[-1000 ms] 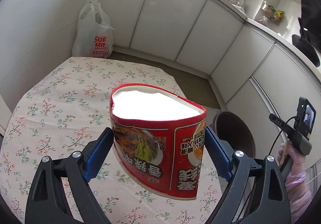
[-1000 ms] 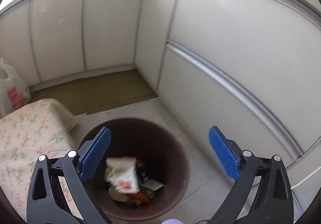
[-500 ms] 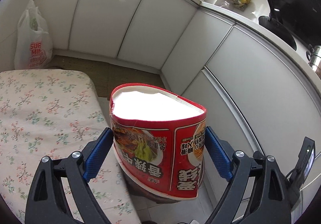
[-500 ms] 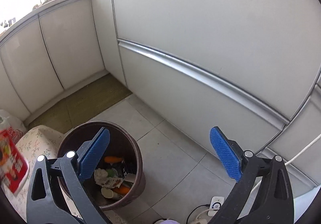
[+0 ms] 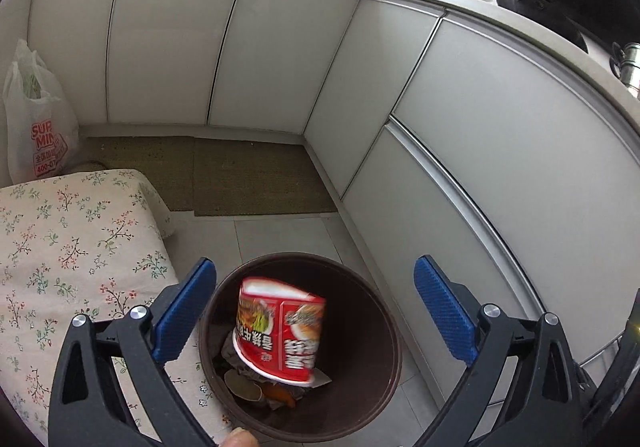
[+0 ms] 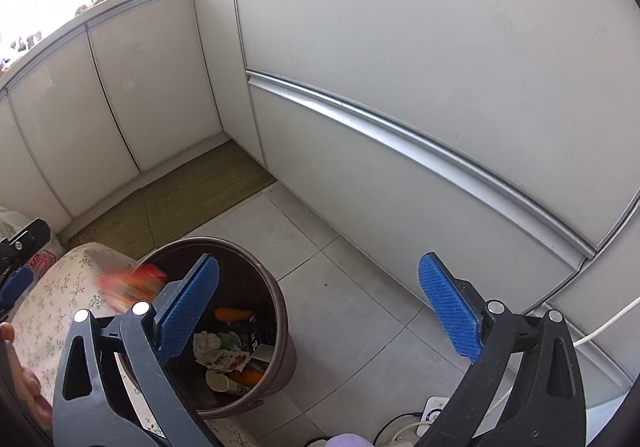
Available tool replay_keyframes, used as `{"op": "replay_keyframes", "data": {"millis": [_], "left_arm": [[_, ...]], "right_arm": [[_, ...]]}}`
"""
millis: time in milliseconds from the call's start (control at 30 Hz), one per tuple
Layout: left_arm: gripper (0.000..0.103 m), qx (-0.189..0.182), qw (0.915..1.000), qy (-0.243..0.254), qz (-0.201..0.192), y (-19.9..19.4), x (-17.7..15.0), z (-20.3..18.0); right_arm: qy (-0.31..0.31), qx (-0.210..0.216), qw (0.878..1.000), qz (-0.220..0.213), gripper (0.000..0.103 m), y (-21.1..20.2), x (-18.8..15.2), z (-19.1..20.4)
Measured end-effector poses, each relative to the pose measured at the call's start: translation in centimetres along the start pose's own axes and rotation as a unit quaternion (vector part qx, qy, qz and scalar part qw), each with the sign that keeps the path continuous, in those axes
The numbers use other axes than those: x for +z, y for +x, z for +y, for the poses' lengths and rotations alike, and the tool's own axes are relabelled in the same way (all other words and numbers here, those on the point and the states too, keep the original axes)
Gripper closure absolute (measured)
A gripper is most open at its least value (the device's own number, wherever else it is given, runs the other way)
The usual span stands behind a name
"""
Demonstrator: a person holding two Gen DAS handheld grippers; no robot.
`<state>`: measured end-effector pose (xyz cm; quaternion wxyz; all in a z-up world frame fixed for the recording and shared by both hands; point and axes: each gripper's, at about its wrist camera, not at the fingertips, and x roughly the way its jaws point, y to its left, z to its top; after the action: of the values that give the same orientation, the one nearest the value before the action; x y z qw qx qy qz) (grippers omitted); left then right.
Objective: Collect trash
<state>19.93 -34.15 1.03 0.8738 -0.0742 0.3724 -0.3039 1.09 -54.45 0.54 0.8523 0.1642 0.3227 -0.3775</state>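
Cabinet fronts (image 5: 280,47): white, L-shaped run along the floor's far and right edges.

Table (image 5: 60,247): flowered cloth, at the floor's left edge, its corner just beside the bin.

Floor mat (image 5: 240,175): woven, laid along the foot of the far cabinets.

Trash bin (image 5: 384,359): round, brown, open-topped, on the tiled floor; scraps and wrappers at the bottom.

Left gripper (image 5: 314,317): above the bin mouth, blue fingers spread wide, holding nothing.

Right gripper (image 6: 318,309): beside the bin, fingers spread wide, empty.

Noodle cup (image 5: 280,327): red, motion-blurred, tilted, inside the bin's rim and apart from both fingers; it appears in free fall.

Step judged: release into the bin, nearly complete. Next move calls for returning to the table to seek further trash.
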Motion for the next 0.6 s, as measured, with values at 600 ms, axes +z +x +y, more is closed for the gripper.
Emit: {"op": "replay_keyframes", "data": {"millis": [600], "left_arm": [[0.007, 0.225, 0.9556, 0.061, -0.18, -26.9, -10.8, 4.4]], "right_arm": [[-0.075, 0.157, 0.971, -0.163, 0.007, -21.4, -11.0, 6.4]]}}
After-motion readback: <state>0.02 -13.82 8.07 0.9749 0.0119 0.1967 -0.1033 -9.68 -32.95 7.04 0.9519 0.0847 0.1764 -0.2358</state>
